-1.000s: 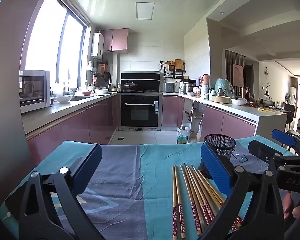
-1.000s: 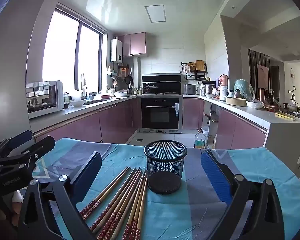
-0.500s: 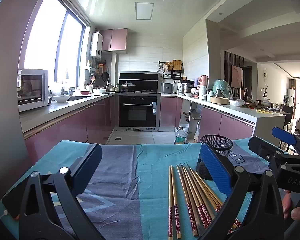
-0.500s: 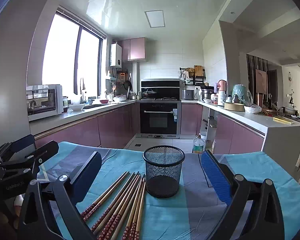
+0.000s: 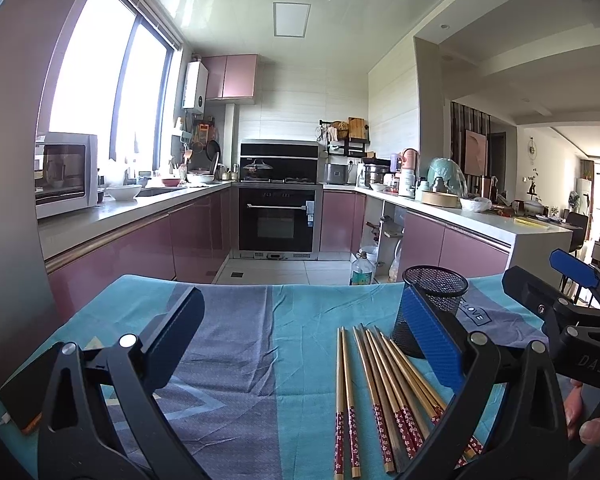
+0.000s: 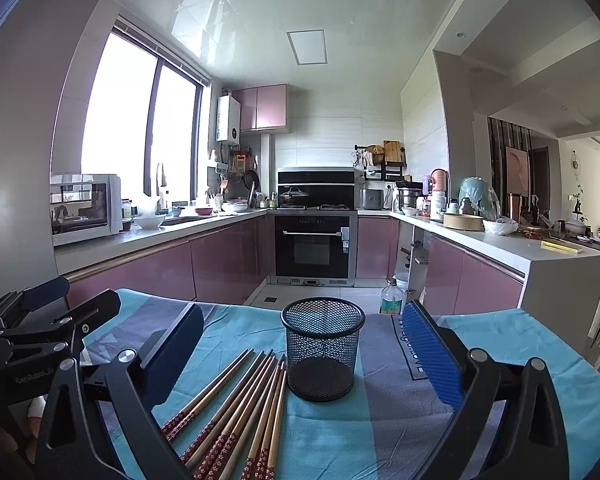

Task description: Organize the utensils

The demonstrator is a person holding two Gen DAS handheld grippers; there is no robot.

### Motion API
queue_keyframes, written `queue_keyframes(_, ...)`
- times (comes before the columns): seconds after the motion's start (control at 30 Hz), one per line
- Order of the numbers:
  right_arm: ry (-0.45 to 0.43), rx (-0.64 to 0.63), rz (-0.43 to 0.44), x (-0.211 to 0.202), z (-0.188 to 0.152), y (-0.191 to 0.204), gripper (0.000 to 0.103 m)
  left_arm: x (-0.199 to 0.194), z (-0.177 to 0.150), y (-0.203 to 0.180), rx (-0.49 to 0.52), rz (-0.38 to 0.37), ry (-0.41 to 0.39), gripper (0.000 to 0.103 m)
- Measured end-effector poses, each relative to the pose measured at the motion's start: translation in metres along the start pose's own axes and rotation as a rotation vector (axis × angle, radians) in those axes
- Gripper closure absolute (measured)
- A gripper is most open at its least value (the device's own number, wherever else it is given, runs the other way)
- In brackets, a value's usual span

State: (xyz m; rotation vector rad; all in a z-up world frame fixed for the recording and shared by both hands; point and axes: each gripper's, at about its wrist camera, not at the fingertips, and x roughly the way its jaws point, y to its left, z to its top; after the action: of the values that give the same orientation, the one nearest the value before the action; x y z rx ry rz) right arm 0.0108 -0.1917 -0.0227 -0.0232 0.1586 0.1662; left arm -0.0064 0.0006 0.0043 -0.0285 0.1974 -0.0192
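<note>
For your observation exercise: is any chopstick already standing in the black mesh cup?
No: the mesh cup is empty, and the chopsticks lie on the cloth beside it.

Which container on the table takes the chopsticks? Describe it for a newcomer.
On the blue cloth-covered table, look just right of the fanned chopsticks. The black wire-mesh cup stands upright and empty, the only upright thing on the cloth.

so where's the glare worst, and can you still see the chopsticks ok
Left wrist view: window blown out white; chopsticks sharp and evenly lit. Right wrist view: window equally washed out, glare patch on ceiling; chopsticks and mesh holder clear.
</note>
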Motion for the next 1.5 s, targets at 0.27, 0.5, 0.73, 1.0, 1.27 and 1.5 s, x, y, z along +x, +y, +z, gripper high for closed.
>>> queue_keyframes(0.27, -0.013, 0.007, -0.005, -0.0024, 0.0014, -0.0003, 0.007, 0.0032, -0.0037, -0.0002, -0.015, 0.001, 0.003, 0.006)
queue_keyframes(0.5, -0.019, 0.010, -0.006, -0.0024, 0.0013, -0.0010, 0.007, 0.0037, -0.0041, 0.0000, -0.016, 0.000, 0.003, 0.006)
queue_keyframes(0.73, -0.020, 0.012, -0.008, -0.0016, 0.0005, -0.0009, 0.007, 0.0033, -0.0046, 0.0001, -0.014, 0.001, 0.001, 0.006)
queue_keyframes(1.0, -0.022, 0.012, -0.006, -0.0028, 0.0000, -0.0008, 0.007, 0.0036, -0.0051, 0.0004, -0.016, -0.001, 0.002, 0.006)
queue_keyframes(1.27, -0.023, 0.015, -0.003, -0.0036, -0.0005, -0.0025, 0.007, 0.0031, -0.0056, 0.0008, -0.015, 0.000, 0.000, 0.006)
queue_keyframes(1.5, -0.016, 0.019, -0.002, -0.0015, -0.0009, -0.0042, 0.007, 0.0032, -0.0060, 0.0011, -0.016, 0.001, -0.001, 0.006)
